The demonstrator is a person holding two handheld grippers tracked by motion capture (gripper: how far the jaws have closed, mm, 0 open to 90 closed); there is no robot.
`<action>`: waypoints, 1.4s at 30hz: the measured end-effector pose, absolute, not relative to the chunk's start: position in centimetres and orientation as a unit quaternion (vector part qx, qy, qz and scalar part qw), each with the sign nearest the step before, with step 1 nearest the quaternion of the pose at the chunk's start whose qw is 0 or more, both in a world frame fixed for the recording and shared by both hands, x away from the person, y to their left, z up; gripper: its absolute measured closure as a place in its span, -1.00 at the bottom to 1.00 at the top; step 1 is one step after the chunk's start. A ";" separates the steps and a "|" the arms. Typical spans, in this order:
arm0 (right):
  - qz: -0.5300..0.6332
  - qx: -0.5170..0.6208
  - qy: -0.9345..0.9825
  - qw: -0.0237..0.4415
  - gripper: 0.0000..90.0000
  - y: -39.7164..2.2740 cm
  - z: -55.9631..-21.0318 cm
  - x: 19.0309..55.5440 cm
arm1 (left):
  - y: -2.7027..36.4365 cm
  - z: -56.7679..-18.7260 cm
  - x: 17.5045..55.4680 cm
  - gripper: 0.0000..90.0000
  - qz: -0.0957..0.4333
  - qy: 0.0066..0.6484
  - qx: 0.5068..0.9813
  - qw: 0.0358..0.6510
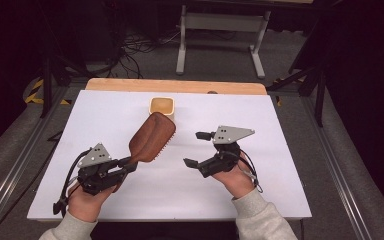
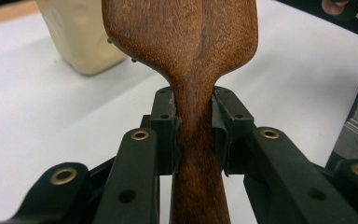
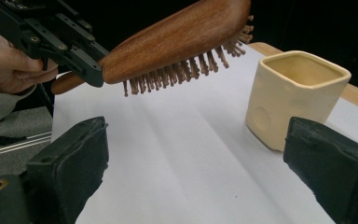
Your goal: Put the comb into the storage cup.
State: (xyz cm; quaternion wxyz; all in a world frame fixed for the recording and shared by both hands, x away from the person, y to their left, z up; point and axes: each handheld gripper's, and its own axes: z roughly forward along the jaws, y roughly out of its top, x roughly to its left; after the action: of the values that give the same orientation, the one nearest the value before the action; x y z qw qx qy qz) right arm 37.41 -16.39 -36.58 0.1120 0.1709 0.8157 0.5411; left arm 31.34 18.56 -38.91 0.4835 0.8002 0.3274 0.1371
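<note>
Left gripper (image 1: 125, 165) jaws are clamped on the wooden hairbrush (image 1: 152, 137) handle, bristles down, near the cream cup (image 1: 161, 106); right gripper (image 1: 194, 148) jaws gape wide, holding nothing.

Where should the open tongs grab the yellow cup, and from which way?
Probably by one wall at the rim, coming down from above. The cup stands upright on the white table with its mouth open and empty, so one jaw of the right tongs could go inside and one outside. The hairbrush hangs close by.

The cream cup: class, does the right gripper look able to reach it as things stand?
Probably yes. The right gripper is open and empty, with bare table leading to the cream cup; the hairbrush is held above that path.
</note>
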 end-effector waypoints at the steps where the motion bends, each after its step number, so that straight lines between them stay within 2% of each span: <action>1: 0.541 0.170 0.816 0.112 -0.84 -16.3 -36.5 37.4 | 18.5 -39.0 31.2 0.62 0.142 0.325 0.796 0.491; 6: 0.541 0.161 0.818 0.109 -0.84 -15.3 -36.4 37.5 | 18.5 -39.5 30.5 0.62 0.169 0.301 0.781 0.521; 12: 0.542 0.156 0.819 0.106 -0.84 -14.4 -36.1 37.8 | 18.6 -40.0 30.5 0.62 0.171 0.289 0.772 0.539; 33: 0.541 0.159 0.824 0.054 -0.91 -10.5 -35.4 39.8 | 18.1 -40.3 30.0 0.62 0.178 0.275 0.776 0.539; 42: 0.542 0.170 0.822 0.034 -0.84 -9.6 -36.1 40.7 | 18.0 -40.5 30.0 0.63 0.176 0.274 0.779 0.535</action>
State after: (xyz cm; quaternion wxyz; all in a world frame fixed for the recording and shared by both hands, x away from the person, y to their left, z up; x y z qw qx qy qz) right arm 40.68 -9.58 -36.07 0.0340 0.1699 0.8221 0.5423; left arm 30.00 17.97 -40.46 0.5353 0.7792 0.2743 0.1763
